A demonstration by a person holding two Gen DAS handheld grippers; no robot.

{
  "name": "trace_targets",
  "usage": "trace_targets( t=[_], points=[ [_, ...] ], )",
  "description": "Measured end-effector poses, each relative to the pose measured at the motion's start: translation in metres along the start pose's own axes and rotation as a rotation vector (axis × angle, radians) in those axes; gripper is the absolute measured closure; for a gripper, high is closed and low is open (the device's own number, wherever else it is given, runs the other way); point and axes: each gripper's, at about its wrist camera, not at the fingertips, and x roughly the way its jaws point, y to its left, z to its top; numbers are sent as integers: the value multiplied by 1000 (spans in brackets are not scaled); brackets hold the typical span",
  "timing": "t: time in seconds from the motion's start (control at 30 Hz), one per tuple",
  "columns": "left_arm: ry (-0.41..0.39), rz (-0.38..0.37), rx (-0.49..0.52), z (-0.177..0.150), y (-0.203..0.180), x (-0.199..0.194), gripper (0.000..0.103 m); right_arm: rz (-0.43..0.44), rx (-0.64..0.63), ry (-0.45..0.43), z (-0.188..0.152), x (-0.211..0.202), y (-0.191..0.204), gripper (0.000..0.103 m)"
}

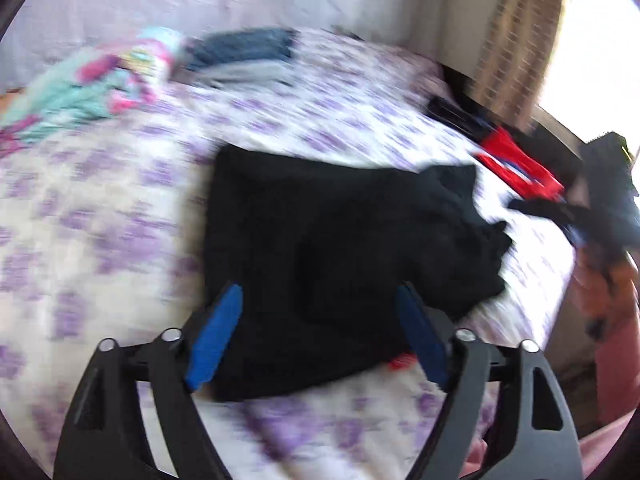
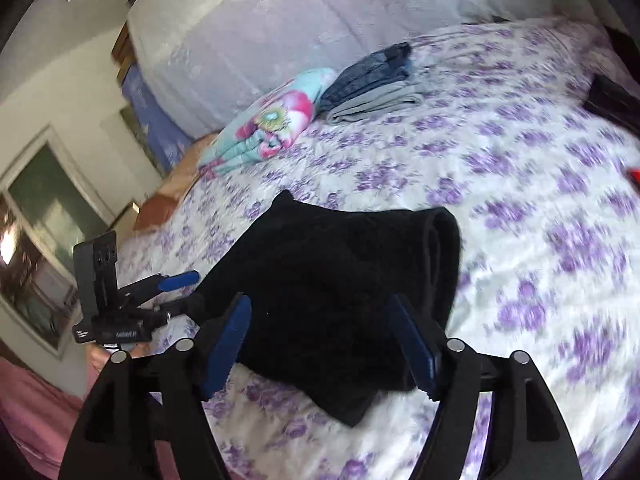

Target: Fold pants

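The black pants (image 1: 340,264) lie folded into a thick bundle on the bed (image 1: 100,220), and both claws stand above them with nothing held. In the left wrist view the bundle fills the centre of the frame, directly ahead of the left claw (image 1: 316,332); its jaws are wide apart, and the blue pads (image 1: 216,340) frame the near edge of the cloth without pressing on it. The bundle looks a little longer across the frame than deep, and its right end is crumpled and loose, while its left side is straight. In the right wrist view the pants (image 2: 332,284) lie in the centre too, running from the lower middle up to the right, where a rolled thick end shows. The right claw (image 2: 320,340) is open as well, with its pads on either side of the near part of the cloth; I cannot tell if they hover or brush it. The left claw (image 2: 176,292) appears at the left of that frame, just beside the left edge of the bundle. I judge the folding nearly finished, and both claws equally near. A stack of folded clothes (image 2: 368,84) lies in the upper part of the frame, well apart from the pants.
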Motion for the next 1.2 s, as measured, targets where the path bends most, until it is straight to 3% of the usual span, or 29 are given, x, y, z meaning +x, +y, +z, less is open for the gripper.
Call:
trace_targets(
  t=[0.03,0.13,0.2,0.27,0.4,0.5,0.57,0.63,0.67,0.7,0.77,0.87,0.93,1.07,1.2],
  points=[
    [1,49,-22,4,9,-2,14,-8,26,2,-4,-2,-5,27],
    [45,174,-79,8,34,5,13,-50,121,39,-18,5,-26,27],
    [83,216,-110,9,46,11,13,-63,187,62,-24,12,-38,26],
    [117,229,-117,7,51,18,13,-1,253,99,-29,25,-47,25],
    [166,196,-118,7,53,34,12,58,289,105,-31,44,-46,15],
    [183,162,-99,8,49,46,12,113,304,102,-23,58,-44,15],
    [189,124,-93,14,48,54,11,144,314,100,-16,70,-47,20],
    [205,32,-91,23,48,67,12,136,310,104,-9,81,-46,31],
    [217,-14,-103,27,48,73,26,131,313,105,-5,86,-46,45],
    [238,-112,-133,31,50,83,40,120,317,109,-2,89,-47,63],
    [247,-203,-194,37,54,90,72,130,308,98,8,88,-44,70],
    [140,-207,-142,52,46,68,86,139,180,22,37,74,-22,74],
    [50,-188,-84,67,38,48,88,145,97,-25,64,67,-6,74],
    [-183,-52,15,115,35,11,88,176,-16,-126,134,72,12,74],
    [-296,19,57,152,51,14,87,198,-63,-156,191,106,3,74]
  ],
)
